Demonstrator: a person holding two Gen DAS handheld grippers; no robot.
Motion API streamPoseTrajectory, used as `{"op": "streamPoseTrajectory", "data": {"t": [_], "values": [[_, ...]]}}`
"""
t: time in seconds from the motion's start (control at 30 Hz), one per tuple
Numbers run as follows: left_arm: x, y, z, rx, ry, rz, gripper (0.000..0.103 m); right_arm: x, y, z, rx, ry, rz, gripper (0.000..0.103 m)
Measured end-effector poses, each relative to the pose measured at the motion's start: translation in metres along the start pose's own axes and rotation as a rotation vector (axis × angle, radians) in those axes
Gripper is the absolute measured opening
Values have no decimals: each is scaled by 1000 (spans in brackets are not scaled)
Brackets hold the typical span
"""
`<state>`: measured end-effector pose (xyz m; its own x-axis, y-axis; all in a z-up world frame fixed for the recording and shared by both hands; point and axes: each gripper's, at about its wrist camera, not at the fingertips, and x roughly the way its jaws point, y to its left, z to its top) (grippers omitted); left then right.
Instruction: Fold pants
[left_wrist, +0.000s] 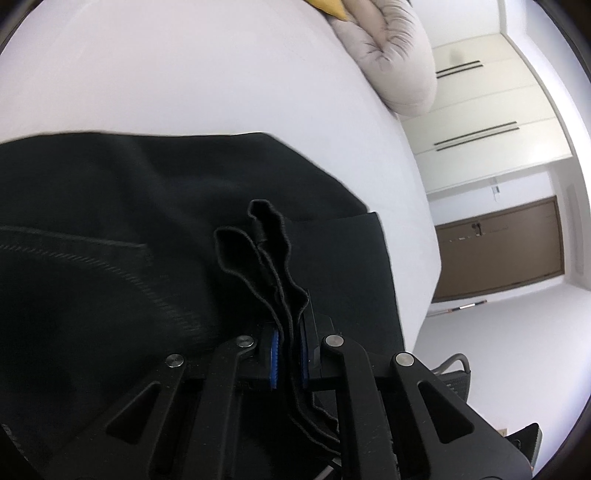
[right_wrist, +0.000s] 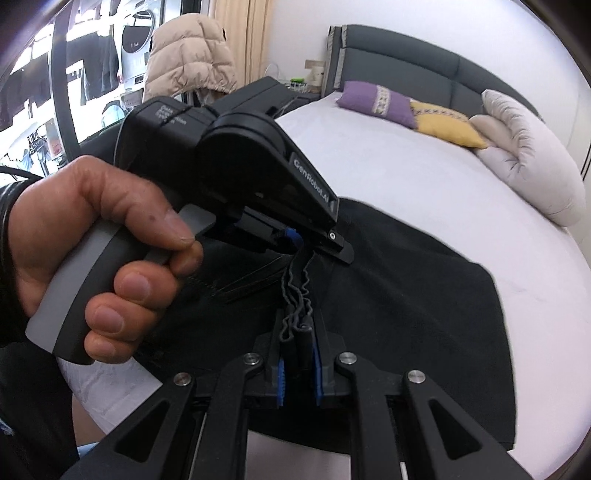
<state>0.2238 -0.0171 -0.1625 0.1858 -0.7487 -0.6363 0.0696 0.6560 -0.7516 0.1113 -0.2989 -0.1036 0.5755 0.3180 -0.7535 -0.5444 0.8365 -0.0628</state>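
Note:
The black pants (left_wrist: 110, 229) lie spread on the white bed (left_wrist: 184, 74). My left gripper (left_wrist: 289, 360) is shut on a bunched hem edge of the pants, which sticks up between its blue pads. In the right wrist view the pants (right_wrist: 406, 295) cover the bed in front. My right gripper (right_wrist: 298, 376) is shut on the same wavy hem edge. The left gripper (right_wrist: 306, 245), held in a hand, pinches that edge just beyond my right one.
Purple (right_wrist: 376, 103) and yellow (right_wrist: 443, 123) cushions and a folded pale duvet (right_wrist: 532, 158) lie by the grey headboard (right_wrist: 424, 62). A beige jacket (right_wrist: 188, 55) hangs behind. White wardrobes (left_wrist: 487, 110) and a brown door (left_wrist: 498, 247) stand past the bed's edge.

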Motion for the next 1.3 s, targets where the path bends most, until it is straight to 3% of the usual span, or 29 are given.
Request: {"op": "streamPoseTrajectory", "data": {"t": [0.1,0.2,0.27,0.3,0.4,0.47,0.5,0.53,0.7,0.73,0.8,0.87,1.0,1.07,1.1,1.3], "values": [[6,6,-4,8,-4,34,7,16,4,-2,16,46,24,16],[11,3,-2,16,-5,62,8,29,6,-9,42,95,68,29],[10,5,-2,12,-7,68,9,26,5,-10,58,90,83,48],[6,5,-2,10,-13,77,9,22,3,-10,72,92,103,62],[-16,1,-1,23,-64,146,11,1,-12,-14,119,83,198,64],[-34,-12,-2,89,-122,252,11,-12,-35,-19,192,102,316,50],[-39,-24,-3,137,-144,284,11,-16,-54,-21,252,118,382,30],[-41,-33,-4,175,-154,300,11,-18,-68,-21,294,123,410,20],[4,-82,-21,376,-99,399,11,-10,-184,-16,543,99,539,18],[20,-80,-25,384,-68,439,11,1,-211,-13,593,95,569,18],[38,-67,-29,345,-17,451,11,27,-248,-13,698,117,646,18],[41,-66,-32,367,-27,459,11,54,-275,-13,773,134,661,18],[49,-70,-32,387,-25,482,11,103,-300,-17,857,215,672,18],[52,-73,-33,398,-26,491,11,121,-299,-28,887,270,678,8],[55,-75,-34,401,-27,496,11,123,-300,-32,897,269,678,3],[55,-72,-30,400,-34,493,11,95,-283,-51,879,277,701,3]]}}
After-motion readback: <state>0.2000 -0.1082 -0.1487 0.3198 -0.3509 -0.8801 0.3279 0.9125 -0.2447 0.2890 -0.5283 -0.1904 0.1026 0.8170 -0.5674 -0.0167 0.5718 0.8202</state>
